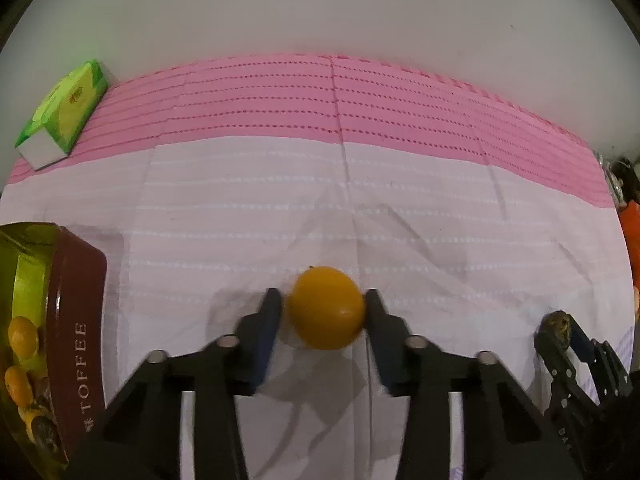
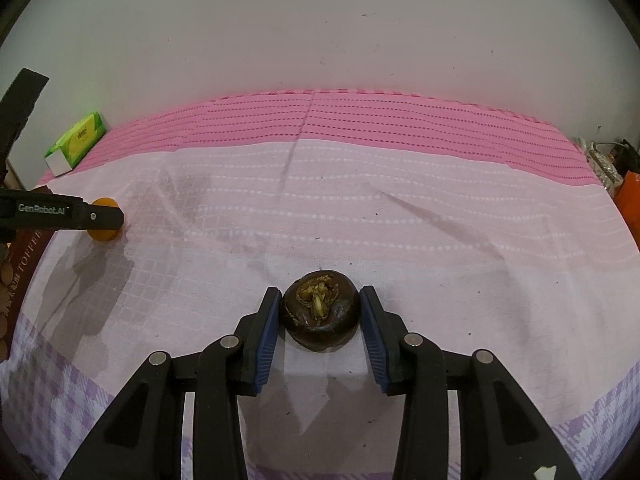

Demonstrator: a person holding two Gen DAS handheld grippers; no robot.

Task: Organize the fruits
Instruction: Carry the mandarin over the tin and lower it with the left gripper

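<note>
An orange fruit (image 1: 326,308) sits squarely between the fingers (image 1: 267,332) of the left gripper (image 1: 325,312), both pads pressed against its sides, low over the pink-and-white cloth (image 1: 360,184) that covers the tabletop. The fruit is nearly round, with no long axis to speak of, and it lies dead ahead along the fingers' line. The open toffee tin (image 1: 80,320), where similar orange fruits (image 1: 23,338) already rest, stands close by on this gripper's left, so the left hand is the nearer one for the drop.

The right gripper (image 2: 320,316) brackets a dark brown fruit (image 2: 320,314), stem scar facing the camera, its fingers (image 2: 269,332) closed in against both flanks; whether they bear its weight or it rests on the cloth cannot be told. It is well apart from the tin.

The tin is cut off by the frame edge in both views and its interior shows only in part. A green box (image 1: 64,112) lies at the cloth's far left corner. Clutter at the far right edge is too small to identify.
</note>
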